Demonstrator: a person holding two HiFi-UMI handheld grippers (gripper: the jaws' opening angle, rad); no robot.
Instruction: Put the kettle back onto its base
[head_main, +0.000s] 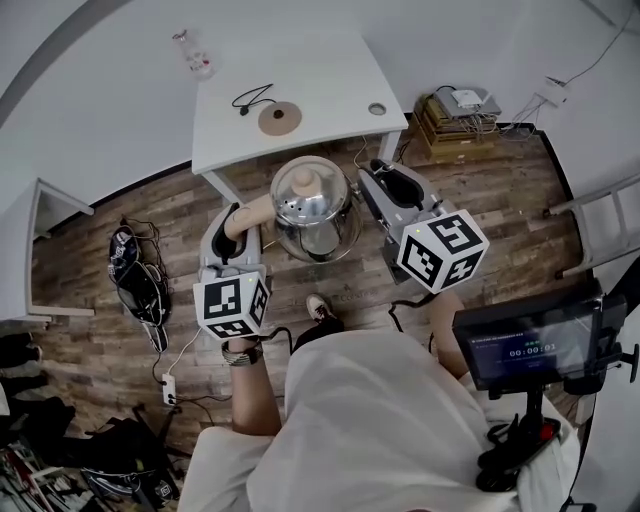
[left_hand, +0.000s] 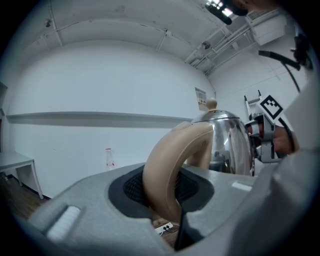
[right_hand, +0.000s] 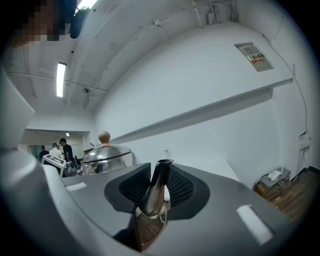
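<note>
A steel kettle (head_main: 312, 205) with a round lid knob hangs in the air just short of the white table (head_main: 330, 70). My left gripper (head_main: 243, 226) is shut on its curved beige handle (left_hand: 167, 165), which fills the gap between the jaws of the left gripper (left_hand: 161, 186). My right gripper (head_main: 374, 190) is shut on the steel spout (right_hand: 155, 192), which stands between the mesh pads of the right gripper (right_hand: 154, 190). The round brown base (head_main: 279, 118) lies on the table with its black cord (head_main: 252, 98), beyond the kettle.
A small bottle (head_main: 197, 62) stands at the table's far edge, and a cable hole (head_main: 377, 109) sits at its right. On the wooden floor are bags and cables (head_main: 140, 280) at left and stacked boxes (head_main: 455, 115) at right. A monitor (head_main: 530, 345) is close at lower right.
</note>
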